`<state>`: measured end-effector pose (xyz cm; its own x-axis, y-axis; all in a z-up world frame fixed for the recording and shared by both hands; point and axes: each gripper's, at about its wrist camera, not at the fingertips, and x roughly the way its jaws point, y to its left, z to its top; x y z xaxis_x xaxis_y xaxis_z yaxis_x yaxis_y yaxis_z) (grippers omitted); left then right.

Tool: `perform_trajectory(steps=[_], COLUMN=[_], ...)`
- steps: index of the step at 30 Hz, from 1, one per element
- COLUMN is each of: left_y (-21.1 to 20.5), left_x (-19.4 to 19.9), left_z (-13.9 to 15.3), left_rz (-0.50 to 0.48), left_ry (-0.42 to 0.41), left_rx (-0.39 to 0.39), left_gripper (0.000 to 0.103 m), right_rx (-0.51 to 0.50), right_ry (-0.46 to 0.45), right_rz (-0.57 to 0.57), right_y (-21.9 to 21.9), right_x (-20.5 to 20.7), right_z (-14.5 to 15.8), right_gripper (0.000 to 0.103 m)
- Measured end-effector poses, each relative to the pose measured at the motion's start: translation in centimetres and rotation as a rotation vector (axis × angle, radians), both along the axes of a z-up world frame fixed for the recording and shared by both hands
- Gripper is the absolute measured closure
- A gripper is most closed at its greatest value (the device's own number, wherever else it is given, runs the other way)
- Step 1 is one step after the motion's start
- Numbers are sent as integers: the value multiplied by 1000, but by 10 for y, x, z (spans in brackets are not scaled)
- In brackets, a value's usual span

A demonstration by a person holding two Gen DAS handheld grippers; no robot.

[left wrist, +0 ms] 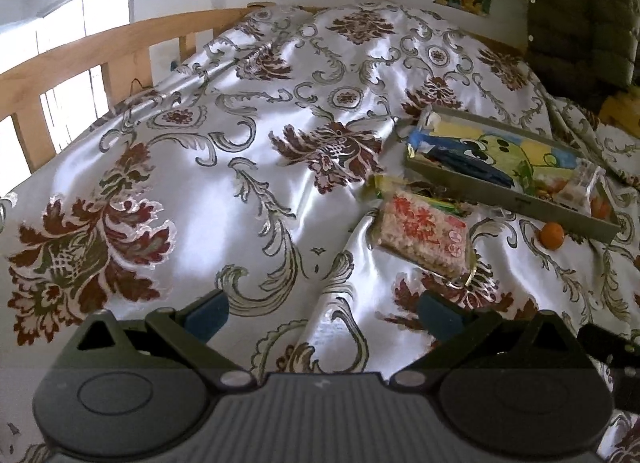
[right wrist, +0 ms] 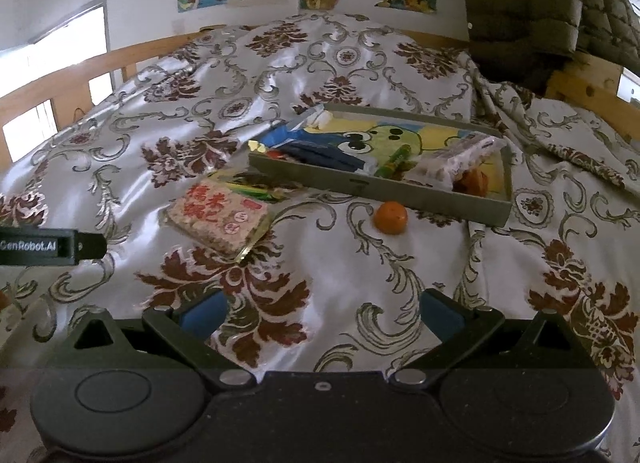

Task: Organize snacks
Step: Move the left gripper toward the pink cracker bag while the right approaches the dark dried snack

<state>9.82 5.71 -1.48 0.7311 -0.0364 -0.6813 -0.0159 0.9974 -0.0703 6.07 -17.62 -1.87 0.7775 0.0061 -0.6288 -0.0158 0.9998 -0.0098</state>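
On the bed, a floral satin bedspread [right wrist: 320,75] covers everything, with a wooden rail [left wrist: 80,51] along its left edge and a green quilted jacket [right wrist: 524,3] at the far right; wide bare cloth lies to the left and near side of the snacks. Right of centre sits a shallow grey tray [right wrist: 384,189] holding blue packets, a green stick and a clear bag; a rice-cracker packet [right wrist: 218,215] lies just beside its near left corner, over a green wrapper; an orange [right wrist: 391,217] rests close against the tray's front wall. Left gripper [left wrist: 320,313] and right gripper [right wrist: 318,313] hover above bare cloth, jaws wide apart, holding and touching nothing.
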Motion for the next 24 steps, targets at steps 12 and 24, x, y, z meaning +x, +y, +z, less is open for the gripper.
perform_trajectory(steps=[12,24], left_y=[7,-2], left_x=[14,26], left_z=[-12,-18], left_rz=[-1,-31], left_ry=[30,-33], left_rx=[-41,0], left_gripper=[0,0], right_rx=[19,26], right_ry=[-9,4], right_rz=[-74,-87], right_y=[-12,-18], right_x=[17,34], right_z=[-3,-3], right_gripper=[1,1])
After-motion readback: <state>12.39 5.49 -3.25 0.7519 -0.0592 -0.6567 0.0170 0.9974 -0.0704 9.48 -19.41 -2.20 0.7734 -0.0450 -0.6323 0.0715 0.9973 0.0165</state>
